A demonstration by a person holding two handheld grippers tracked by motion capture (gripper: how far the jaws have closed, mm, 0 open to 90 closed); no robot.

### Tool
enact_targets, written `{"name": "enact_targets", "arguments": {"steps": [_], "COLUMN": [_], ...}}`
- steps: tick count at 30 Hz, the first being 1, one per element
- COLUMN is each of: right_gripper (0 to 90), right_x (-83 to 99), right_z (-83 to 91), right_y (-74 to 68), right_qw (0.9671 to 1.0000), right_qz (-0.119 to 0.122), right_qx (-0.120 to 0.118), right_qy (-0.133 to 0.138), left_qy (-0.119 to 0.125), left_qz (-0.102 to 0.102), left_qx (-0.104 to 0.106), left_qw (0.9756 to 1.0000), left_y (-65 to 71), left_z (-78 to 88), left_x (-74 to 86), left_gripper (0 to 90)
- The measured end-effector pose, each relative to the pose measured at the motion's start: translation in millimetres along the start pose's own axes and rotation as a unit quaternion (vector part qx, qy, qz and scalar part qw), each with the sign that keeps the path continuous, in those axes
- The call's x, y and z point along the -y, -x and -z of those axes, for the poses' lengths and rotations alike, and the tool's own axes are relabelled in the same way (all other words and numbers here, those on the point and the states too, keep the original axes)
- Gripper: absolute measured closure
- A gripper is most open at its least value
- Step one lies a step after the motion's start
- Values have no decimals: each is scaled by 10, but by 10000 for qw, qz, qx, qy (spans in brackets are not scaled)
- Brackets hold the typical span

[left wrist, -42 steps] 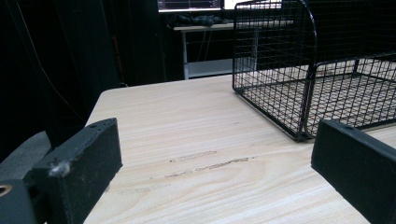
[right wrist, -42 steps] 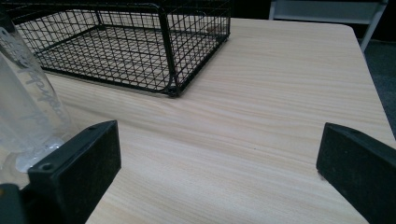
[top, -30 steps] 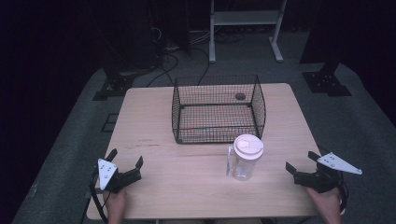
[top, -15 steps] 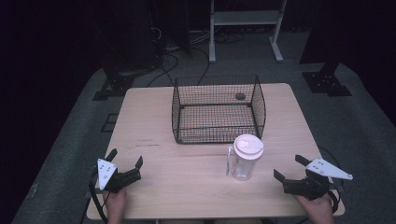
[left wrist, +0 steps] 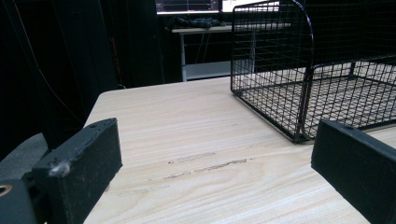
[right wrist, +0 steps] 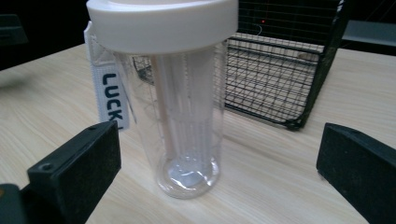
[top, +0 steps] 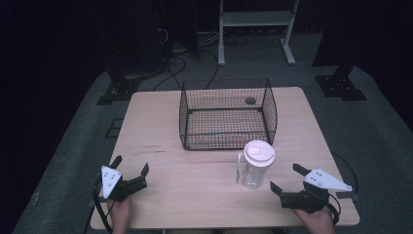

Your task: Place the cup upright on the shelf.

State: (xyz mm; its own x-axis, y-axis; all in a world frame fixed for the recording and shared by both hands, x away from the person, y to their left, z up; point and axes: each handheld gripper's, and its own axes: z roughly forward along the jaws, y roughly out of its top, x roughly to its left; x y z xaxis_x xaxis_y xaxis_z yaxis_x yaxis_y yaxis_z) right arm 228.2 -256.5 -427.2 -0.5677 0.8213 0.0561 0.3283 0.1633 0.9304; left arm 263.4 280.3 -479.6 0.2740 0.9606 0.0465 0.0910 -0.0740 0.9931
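Observation:
A clear plastic bottle [top: 256,166] with a white lid and a white strap stands upright on the table, just in front of a black wire basket [top: 226,114]. My right gripper [top: 289,178] is open, low over the table to the bottle's right, jaws pointing at it. In the right gripper view the bottle [right wrist: 180,102] stands close ahead between the spread jaws, untouched. My left gripper [top: 130,166] is open near the front left corner, holding nothing. The left gripper view looks over bare wood toward the basket [left wrist: 317,74].
The basket sits at the middle back of the wooden table [top: 160,131], with a small dark round object [top: 250,101] at its far right. A white metal stand [top: 255,24] is on the floor behind. Dark carpet surrounds the table.
My right gripper has moved left toward the bottle, from the table's right edge to close beside it. The left gripper has stayed put.

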Motion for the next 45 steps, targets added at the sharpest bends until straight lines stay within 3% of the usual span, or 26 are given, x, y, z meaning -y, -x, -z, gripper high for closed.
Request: {"name": "enact_targets", "arguments": {"steps": [8, 13, 34, 35, 36, 45], "right_gripper": [0, 0, 0, 8, 130, 150], "right_x": [-49, -119, -183, -185, -189, -201], "right_z": [-138, -273, -686, -702, -717, -735], "right_y": [-130, -216, -304, -304, -302, -312], "right_qw": [10000, 10000, 9999, 9999, 10000, 9999], "right_qz": [-45, 5, -47, -44, -56, 24], "right_qx": [-77, 5, 121, 119, 58, 125], "right_qy": [36, -40, -94, -82, -19, -20], "left_qy": [8, 18, 50, 51, 51, 54], "left_qz": [3, 5, 43, 43, 45, 46], "left_qx": [8, 15, 31, 33, 34, 37], "left_qw": [10000, 10000, 10000, 10000, 10000, 10000], "left_y": [-1, -2, -4, -5, -6, -9], "left_z": [0, 2, 7, 8, 8, 10], "left_x": [0, 1, 4, 4, 4, 4], "left_gripper": [9, 9, 9, 9, 9, 9]}}
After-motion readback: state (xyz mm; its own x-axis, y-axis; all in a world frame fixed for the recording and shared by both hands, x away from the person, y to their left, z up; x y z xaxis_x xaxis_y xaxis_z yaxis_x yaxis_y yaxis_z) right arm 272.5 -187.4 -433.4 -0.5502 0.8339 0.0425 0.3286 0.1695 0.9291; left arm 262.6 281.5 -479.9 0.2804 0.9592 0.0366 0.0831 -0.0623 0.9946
